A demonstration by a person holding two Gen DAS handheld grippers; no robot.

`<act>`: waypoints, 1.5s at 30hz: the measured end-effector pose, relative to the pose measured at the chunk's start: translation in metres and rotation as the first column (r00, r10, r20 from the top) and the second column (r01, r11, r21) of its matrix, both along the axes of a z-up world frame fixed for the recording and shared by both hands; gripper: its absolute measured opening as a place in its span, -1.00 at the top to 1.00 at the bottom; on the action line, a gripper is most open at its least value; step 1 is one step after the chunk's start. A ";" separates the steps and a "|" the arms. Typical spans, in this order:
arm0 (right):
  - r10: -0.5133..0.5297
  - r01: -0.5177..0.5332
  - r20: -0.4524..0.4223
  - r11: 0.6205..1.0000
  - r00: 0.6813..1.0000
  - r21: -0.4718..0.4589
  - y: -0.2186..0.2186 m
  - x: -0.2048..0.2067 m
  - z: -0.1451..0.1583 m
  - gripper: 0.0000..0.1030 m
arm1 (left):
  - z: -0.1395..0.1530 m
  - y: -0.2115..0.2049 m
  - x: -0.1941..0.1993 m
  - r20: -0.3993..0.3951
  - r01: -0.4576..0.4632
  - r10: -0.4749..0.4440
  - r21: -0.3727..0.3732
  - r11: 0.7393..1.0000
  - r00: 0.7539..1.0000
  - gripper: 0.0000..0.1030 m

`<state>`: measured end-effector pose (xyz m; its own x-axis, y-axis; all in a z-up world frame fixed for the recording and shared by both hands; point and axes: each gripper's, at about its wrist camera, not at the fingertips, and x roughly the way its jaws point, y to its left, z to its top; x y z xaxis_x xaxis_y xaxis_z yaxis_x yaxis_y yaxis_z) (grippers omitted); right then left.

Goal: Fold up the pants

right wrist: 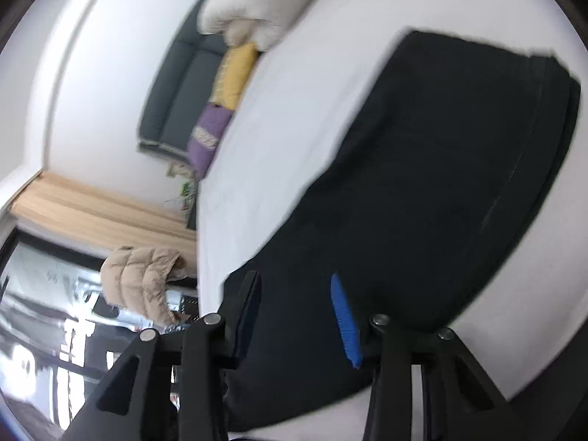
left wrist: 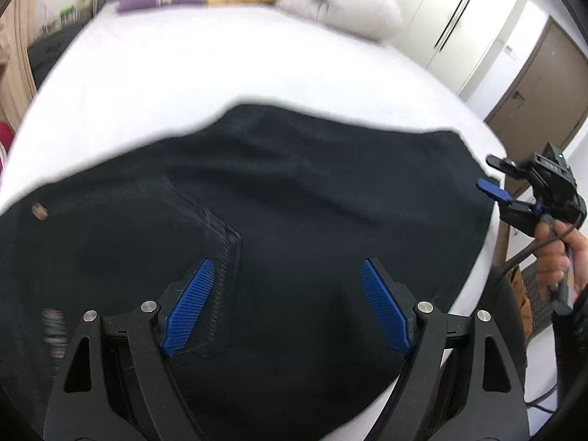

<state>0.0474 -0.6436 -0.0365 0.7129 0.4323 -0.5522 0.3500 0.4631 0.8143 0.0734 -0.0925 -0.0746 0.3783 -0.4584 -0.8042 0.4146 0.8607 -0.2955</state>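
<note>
white bed (left wrist: 220,73), white wardrobe (left wrist: 441,11), brown door (left wrist: 533,77), grey headboard (right wrist: 176,84), dark window (right wrist: 36,294).

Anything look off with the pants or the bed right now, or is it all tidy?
Nothing stands out. The dark pants lie folded and fairly flat on the white bed, with no damage visible. Both views are motion-blurred, so small wrinkles can't be judged.

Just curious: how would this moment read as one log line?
pants: dark, on white bed | left gripper: open, empty | right gripper: open, empty
</note>
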 end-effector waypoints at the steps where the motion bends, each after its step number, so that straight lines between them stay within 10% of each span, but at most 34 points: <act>1: -0.005 0.005 -0.026 1.000 1.000 0.016 -0.005 0.001 -0.011 0.23 | -0.006 0.000 -0.002 -0.003 0.000 0.000 0.014 1.000 1.000 -0.57; 4: -0.069 0.072 -0.058 0.996 0.996 0.051 -0.029 -0.018 -0.032 0.94 | -0.011 -0.003 -0.004 0.022 0.020 -0.021 0.044 0.999 1.000 -0.58; 7: -0.260 0.261 -0.039 0.964 0.965 0.043 -0.073 -0.069 -0.030 0.93 | -0.012 0.003 -0.004 0.013 0.001 -0.002 0.038 0.999 1.000 -0.59; 11: -0.439 0.439 0.000 0.897 0.898 -0.050 -0.117 -0.116 -0.004 -0.32 | -0.012 0.004 -0.004 0.006 -0.020 0.020 0.028 0.999 1.000 -0.59; 22: -0.439 0.437 0.011 0.897 0.899 0.058 -0.122 -0.094 -0.024 -0.29 | -0.014 -0.004 0.000 -0.001 -0.032 0.032 0.032 0.999 0.999 -0.59; 30: -0.395 0.388 0.037 0.913 0.918 0.124 -0.128 -0.068 -0.027 -0.02 | -0.015 -0.003 0.001 -0.006 -0.036 0.036 0.033 0.999 0.999 -0.59; 36: -0.382 0.377 0.017 0.917 0.924 0.128 -0.132 -0.049 -0.035 0.77 | -0.015 -0.001 0.003 -0.012 -0.038 0.038 0.027 0.999 0.999 -0.59; 45: -0.363 0.364 0.026 0.930 0.931 -0.051 -0.117 -0.043 -0.005 0.82 | -0.015 0.008 0.005 -0.031 -0.059 0.058 -0.022 0.998 0.998 -0.59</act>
